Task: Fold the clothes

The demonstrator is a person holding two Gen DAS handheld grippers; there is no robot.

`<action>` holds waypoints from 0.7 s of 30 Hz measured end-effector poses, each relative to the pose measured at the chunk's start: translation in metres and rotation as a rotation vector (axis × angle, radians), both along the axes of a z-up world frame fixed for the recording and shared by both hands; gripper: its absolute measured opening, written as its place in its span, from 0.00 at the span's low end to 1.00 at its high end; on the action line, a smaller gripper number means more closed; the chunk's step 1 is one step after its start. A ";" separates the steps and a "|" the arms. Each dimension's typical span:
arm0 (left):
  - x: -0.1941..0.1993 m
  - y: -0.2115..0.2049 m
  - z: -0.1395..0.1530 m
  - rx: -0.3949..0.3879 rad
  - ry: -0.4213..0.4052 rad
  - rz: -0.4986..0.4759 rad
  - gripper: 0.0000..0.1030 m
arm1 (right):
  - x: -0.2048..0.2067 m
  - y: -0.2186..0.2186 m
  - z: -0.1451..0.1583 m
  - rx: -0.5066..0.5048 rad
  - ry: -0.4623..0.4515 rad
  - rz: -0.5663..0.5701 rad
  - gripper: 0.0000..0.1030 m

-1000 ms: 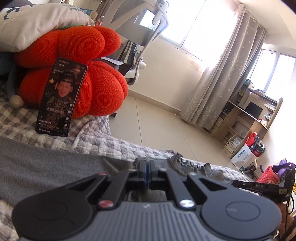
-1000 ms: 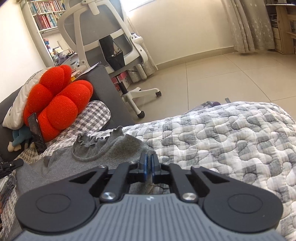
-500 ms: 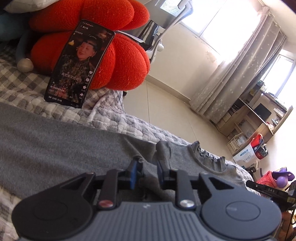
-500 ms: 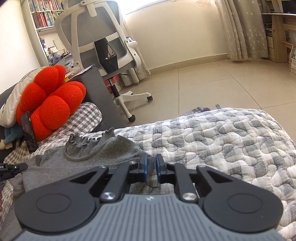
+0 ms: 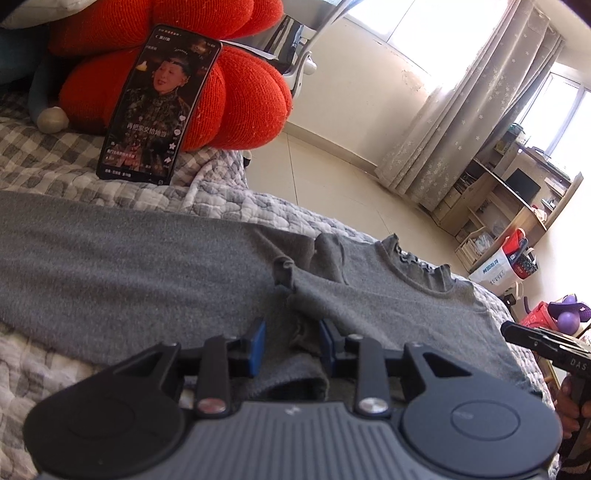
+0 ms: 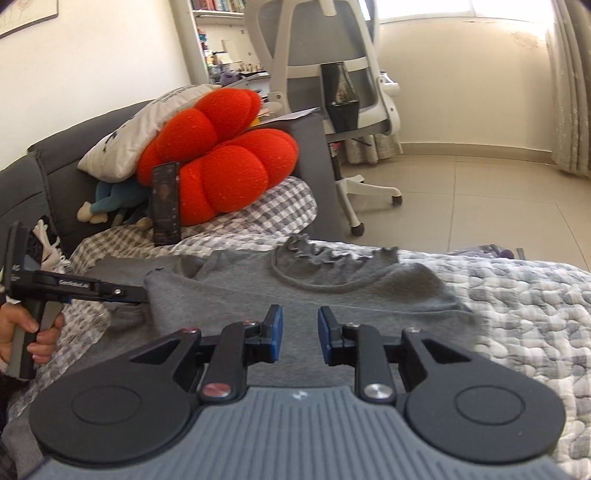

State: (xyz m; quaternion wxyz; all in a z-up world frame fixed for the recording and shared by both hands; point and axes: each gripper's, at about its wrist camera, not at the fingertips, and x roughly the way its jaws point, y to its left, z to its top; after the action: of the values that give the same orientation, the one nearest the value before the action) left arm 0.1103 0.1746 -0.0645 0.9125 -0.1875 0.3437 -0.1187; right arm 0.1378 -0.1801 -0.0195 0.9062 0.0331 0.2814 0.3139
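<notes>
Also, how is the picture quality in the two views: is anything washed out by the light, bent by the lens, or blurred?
Left wrist view: the window is blown out white, the curtain glows, and the floor line curves from the fisheye lens. Right wrist view: light is more even, only the window is overexposed, and the sweater is sharp. In both, the corners go dark.

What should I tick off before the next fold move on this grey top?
1. Left gripper open: ok, jaws apart with a bunch of the grey top between them.
2. Right gripper open: ok, nothing between the jaws.
3. Top lying flat: not ok, the left sleeve is bunched.
4. Ruffled collar exposed: ok.
5. Phone off the garment: ok, propped on the red cushion beyond it.
6. Hem position: cannot tell, out of view.
</notes>
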 end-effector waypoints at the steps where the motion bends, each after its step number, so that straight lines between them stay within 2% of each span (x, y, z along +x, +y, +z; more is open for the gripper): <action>1: 0.001 0.000 -0.002 0.005 0.007 -0.003 0.27 | -0.002 0.007 -0.001 -0.006 0.004 0.026 0.25; 3: 0.001 -0.002 -0.003 0.011 0.016 -0.017 0.04 | -0.004 0.016 -0.005 -0.018 0.011 0.046 0.25; 11: -0.018 0.005 0.016 0.011 -0.023 0.043 0.04 | -0.005 0.014 -0.007 -0.033 0.010 0.017 0.25; 17: -0.020 -0.004 0.012 0.146 0.081 -0.002 0.06 | -0.008 -0.010 -0.004 -0.033 -0.005 -0.078 0.27; 18: -0.020 -0.004 0.013 0.159 0.085 -0.006 0.06 | -0.010 -0.016 -0.003 -0.033 -0.010 -0.099 0.30; 21: -0.026 -0.006 0.025 0.203 0.025 0.028 0.07 | -0.015 -0.035 0.001 -0.036 -0.029 -0.164 0.35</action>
State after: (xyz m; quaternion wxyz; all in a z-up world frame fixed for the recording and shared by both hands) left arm 0.0842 0.1685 -0.0395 0.9240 -0.1002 0.3626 -0.0681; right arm 0.1231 -0.2150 -0.0188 0.9333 0.0354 0.2700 0.2340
